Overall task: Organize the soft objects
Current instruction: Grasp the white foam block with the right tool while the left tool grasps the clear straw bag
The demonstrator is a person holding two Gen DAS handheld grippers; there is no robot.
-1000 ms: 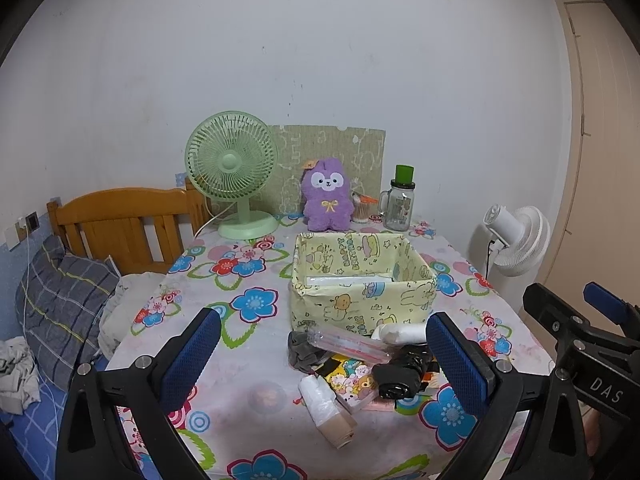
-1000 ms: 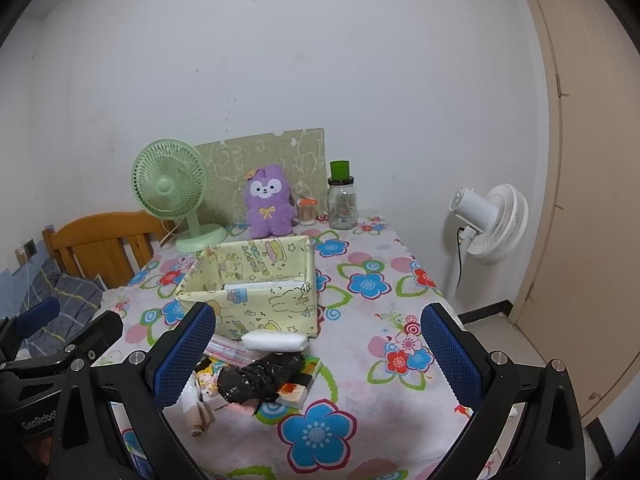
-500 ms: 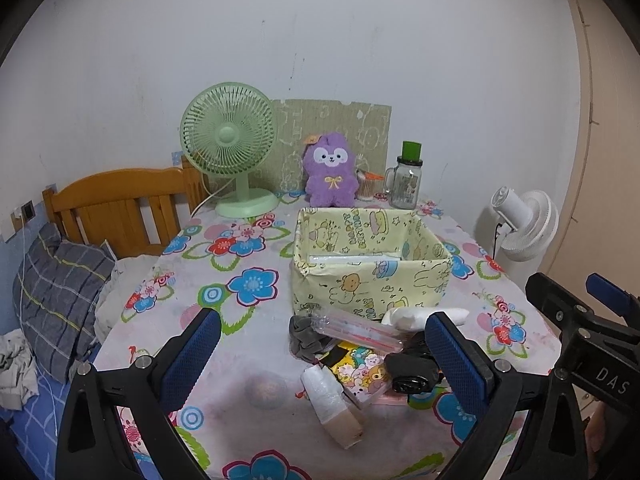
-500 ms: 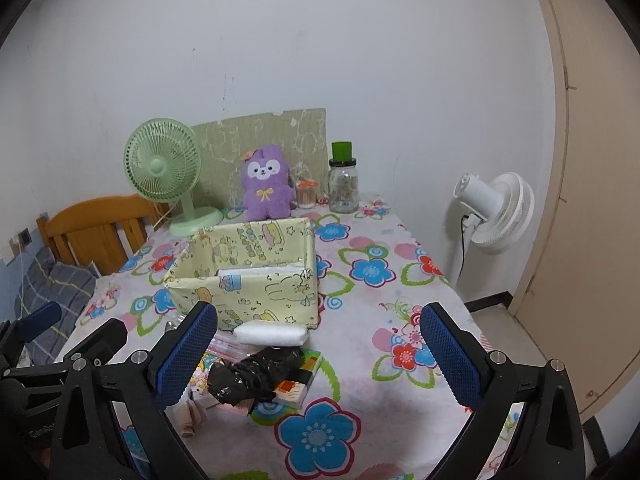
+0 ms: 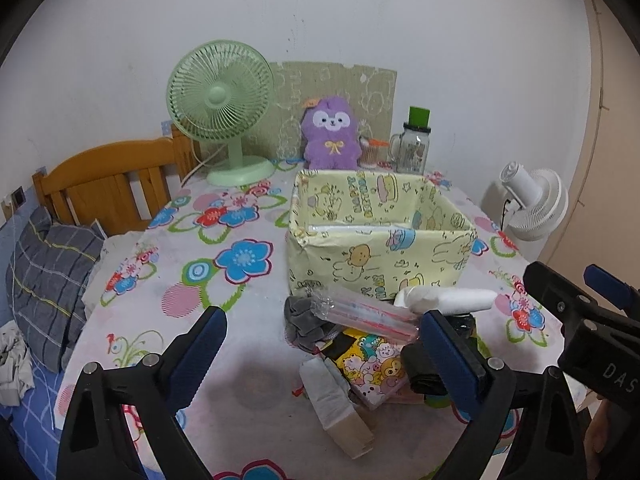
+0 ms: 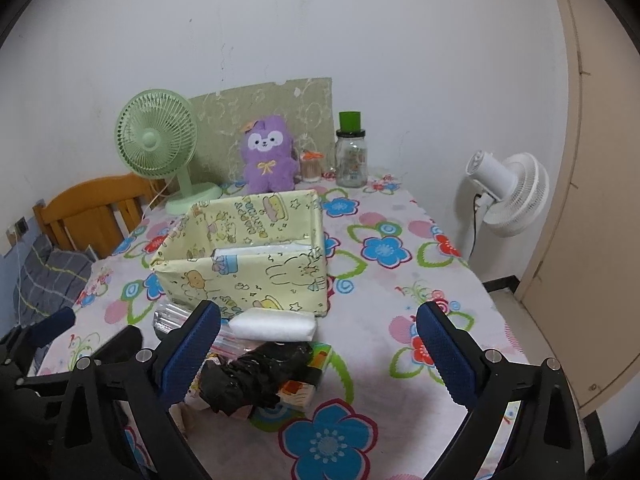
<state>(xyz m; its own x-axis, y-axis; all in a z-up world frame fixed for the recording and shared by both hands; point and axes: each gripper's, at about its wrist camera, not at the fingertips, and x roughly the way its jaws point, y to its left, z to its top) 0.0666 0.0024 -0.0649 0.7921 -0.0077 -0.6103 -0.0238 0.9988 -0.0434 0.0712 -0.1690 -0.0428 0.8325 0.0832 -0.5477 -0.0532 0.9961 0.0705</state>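
A yellow cartoon-print fabric box (image 5: 384,240) (image 6: 248,256) stands mid-table with a white flat item inside. In front of it lies a pile: a white pack (image 5: 448,298) (image 6: 272,324), a clear sleeve with red stripes (image 5: 364,314), a grey cloth (image 5: 304,320), a cartoon tissue pack (image 5: 372,364), a white-and-tan roll (image 5: 336,400) and a crumpled black bag (image 6: 256,372). My left gripper (image 5: 324,360) is open, hovering just before the pile. My right gripper (image 6: 320,356) is open too, above the table's near right; its arm shows in the left wrist view (image 5: 580,320).
At the table's back stand a green fan (image 5: 224,108), a purple plush (image 5: 330,138), a green-capped jar (image 5: 414,148) and a green board. A wooden headboard (image 5: 108,184) and bedding lie left. A white floor fan (image 6: 508,192) and a door are to the right.
Both views have closed in on the table and tilted downward, so the box and pile look larger. Both grippers have stayed open. Nothing on the table has moved.
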